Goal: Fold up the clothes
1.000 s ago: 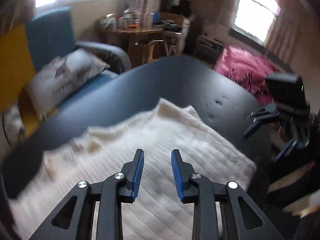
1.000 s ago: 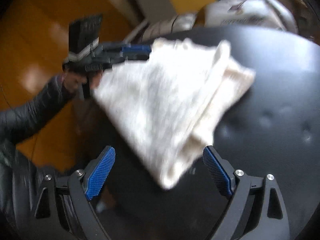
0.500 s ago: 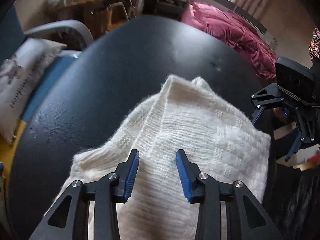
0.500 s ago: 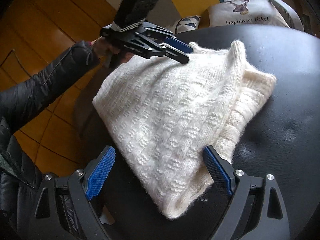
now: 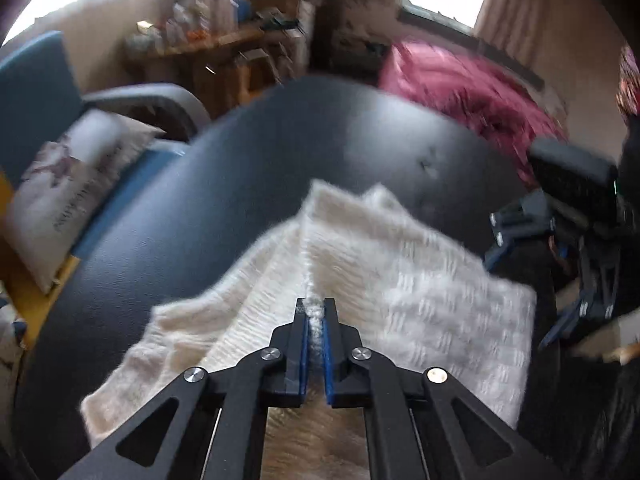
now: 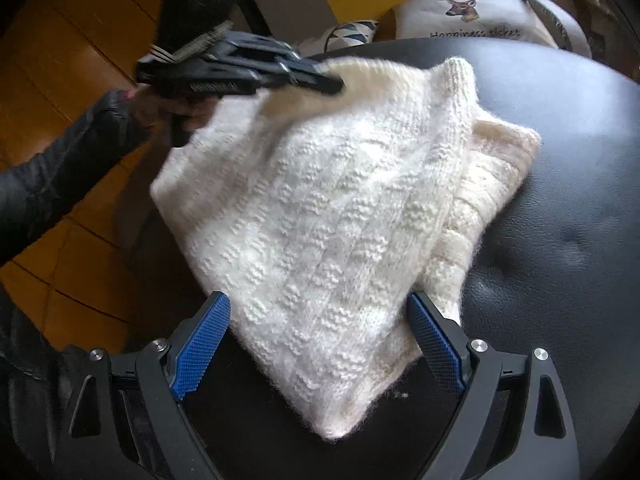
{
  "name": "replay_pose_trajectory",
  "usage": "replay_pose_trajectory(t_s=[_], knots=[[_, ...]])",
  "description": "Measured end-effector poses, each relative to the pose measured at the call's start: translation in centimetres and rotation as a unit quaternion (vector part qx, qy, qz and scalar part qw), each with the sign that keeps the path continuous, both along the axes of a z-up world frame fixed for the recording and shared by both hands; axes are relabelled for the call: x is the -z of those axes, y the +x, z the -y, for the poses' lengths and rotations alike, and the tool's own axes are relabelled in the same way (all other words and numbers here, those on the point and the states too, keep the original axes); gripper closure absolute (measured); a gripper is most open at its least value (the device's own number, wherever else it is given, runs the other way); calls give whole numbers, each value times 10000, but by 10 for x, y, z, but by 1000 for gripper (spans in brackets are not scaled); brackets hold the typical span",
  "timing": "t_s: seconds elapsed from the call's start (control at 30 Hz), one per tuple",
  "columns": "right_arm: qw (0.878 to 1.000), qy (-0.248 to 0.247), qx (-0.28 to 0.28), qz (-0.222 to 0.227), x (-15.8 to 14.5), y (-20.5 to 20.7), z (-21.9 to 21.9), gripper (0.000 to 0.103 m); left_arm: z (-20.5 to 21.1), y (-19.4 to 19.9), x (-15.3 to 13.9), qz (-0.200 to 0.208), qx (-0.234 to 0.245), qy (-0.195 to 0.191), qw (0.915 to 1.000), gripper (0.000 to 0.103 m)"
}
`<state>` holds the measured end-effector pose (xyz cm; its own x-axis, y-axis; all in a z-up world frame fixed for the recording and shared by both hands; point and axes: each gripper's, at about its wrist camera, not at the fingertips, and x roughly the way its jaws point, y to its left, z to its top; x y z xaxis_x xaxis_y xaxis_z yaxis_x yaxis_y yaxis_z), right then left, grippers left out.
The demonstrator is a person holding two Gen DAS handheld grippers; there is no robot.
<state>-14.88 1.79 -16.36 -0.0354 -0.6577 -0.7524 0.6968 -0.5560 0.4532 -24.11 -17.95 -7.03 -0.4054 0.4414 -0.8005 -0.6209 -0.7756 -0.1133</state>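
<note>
The left gripper [image 5: 315, 322] pinches a thin ridge of the white sweater [image 6: 340, 216], which lies partly folded on the black table [image 6: 560, 240]; the right gripper [image 6: 320, 340] hangs spread wide. The loose knit could slip free or drag the layers askew.

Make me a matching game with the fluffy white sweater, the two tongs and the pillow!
Things:
1. white sweater
2. left tongs
3. right tongs
4. pillow with a deer picture

States or places:
A. wide open, one finger on each side of the sweater's corner
B. pinched shut on a ridge of knit
C. behind the black surface, on the seat
D. folded, lying on the black surface

Pairs: 1-D, 2-B, 3-A, 4-C
</note>
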Motion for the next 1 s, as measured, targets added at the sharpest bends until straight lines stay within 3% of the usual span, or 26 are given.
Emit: replay_pose_trajectory(t_s=[0.13, 0.27, 0.4, 0.5, 0.57, 0.63, 0.7, 0.77, 0.87, 1.0], knots=[[9996, -1, 155, -231, -12, 4, -3, 11, 2, -10, -7, -304, -179, -66, 9994, 99], [9995, 192, 154, -174, 2, 7, -4, 11, -15, -35, 28, -220, -423, -413, 9980, 99], [9995, 265, 162, -94, 3, 9, -9, 11, -11, -40, 55, 9, -641, -336, 9974, 98], [9983, 208, 433, -343, -22, -1, -23, 11, -7, -39, 52, -1, -691, -218, 9974, 97], [9964, -190, 562, -610, -48, -8, -28, 11, -4, -38, 49, -9, -720, -149, 9973, 96], [9937, -575, 459, -840, -67, -16, -16, 11, -2, -38, 47, -18, -749, -80, 9972, 94], [9923, -544, 359, -1054, -73, -27, 12, 11, -2, -39, 47, -5, -769, -73, 9970, 94], [9938, -431, 260, -993, -63, -40, 40, 11, -6, -41, 54, 47, -774, -181, 9968, 94], [9941, 656, 635, -588, -19, -69, 56, 11, -4, -45, 56, 131, -870, -138, 9960, 93], [9944, 302, 851, -551, -11, -66, 33, 12, 34, -35, 26, -76, -1408, 522, 9886, 91]])
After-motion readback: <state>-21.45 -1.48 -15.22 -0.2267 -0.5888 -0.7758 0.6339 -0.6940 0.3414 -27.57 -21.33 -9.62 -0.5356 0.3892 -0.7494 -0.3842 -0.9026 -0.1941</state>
